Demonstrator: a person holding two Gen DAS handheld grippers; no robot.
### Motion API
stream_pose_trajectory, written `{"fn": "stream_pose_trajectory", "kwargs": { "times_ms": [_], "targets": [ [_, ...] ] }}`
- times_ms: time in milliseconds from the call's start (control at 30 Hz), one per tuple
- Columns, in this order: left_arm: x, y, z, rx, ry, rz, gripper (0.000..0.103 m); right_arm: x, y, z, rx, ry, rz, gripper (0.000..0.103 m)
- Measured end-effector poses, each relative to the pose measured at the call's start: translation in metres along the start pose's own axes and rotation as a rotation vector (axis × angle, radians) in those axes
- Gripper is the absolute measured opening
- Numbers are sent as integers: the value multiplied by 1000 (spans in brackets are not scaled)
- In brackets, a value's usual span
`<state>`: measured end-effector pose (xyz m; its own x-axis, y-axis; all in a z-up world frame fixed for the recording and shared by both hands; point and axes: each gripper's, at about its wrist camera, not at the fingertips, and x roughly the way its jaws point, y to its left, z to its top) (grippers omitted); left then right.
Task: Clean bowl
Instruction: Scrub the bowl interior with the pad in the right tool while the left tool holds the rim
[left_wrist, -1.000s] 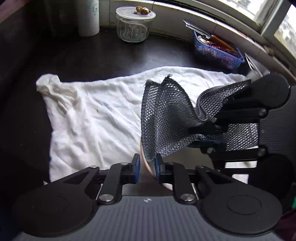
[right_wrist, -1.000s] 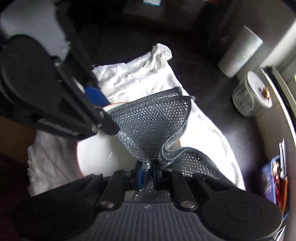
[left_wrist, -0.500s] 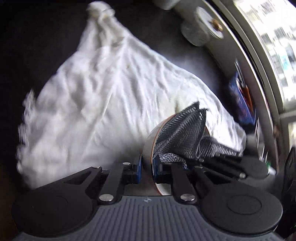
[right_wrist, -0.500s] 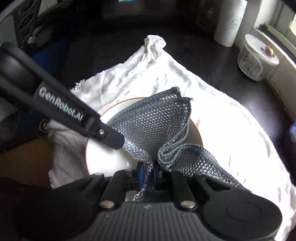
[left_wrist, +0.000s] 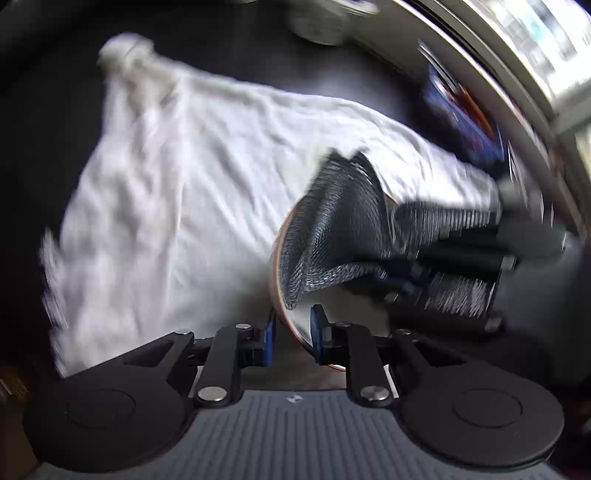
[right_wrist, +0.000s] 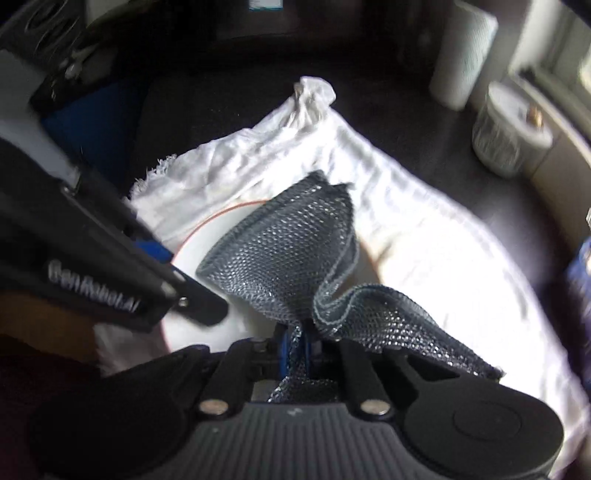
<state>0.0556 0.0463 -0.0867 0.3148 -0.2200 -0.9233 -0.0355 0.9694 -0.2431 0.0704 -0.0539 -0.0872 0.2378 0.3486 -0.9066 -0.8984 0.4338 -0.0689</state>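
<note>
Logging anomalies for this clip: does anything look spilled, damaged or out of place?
No spill or damage shows. The left tongs pinch the tilted bowl by its rim, the right tongs grip the mesh scrubbing cloth inside it. The white towel underneath lies rumpled. Both views are motion-blurred.

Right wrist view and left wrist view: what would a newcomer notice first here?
First the grey mesh cloth, pinched in the right tongs and draped into the white bowl with its orange rim. Next the left tongs, gripping that bowl's rim. Beneath lies a crumpled white towel on the dark counter.
</note>
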Motion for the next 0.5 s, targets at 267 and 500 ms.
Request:
{"fn": "stream_pose_trajectory", "kwargs": {
  "times_ms": [267, 500],
  "targets": [
    [4, -16, 23, 420, 8, 102, 18, -4, 15, 5, -257, -41, -124, 5],
    [2, 7, 21, 163, -21, 28, 13, 7, 13, 3, -122, -13, -76, 5]
  ]
}}
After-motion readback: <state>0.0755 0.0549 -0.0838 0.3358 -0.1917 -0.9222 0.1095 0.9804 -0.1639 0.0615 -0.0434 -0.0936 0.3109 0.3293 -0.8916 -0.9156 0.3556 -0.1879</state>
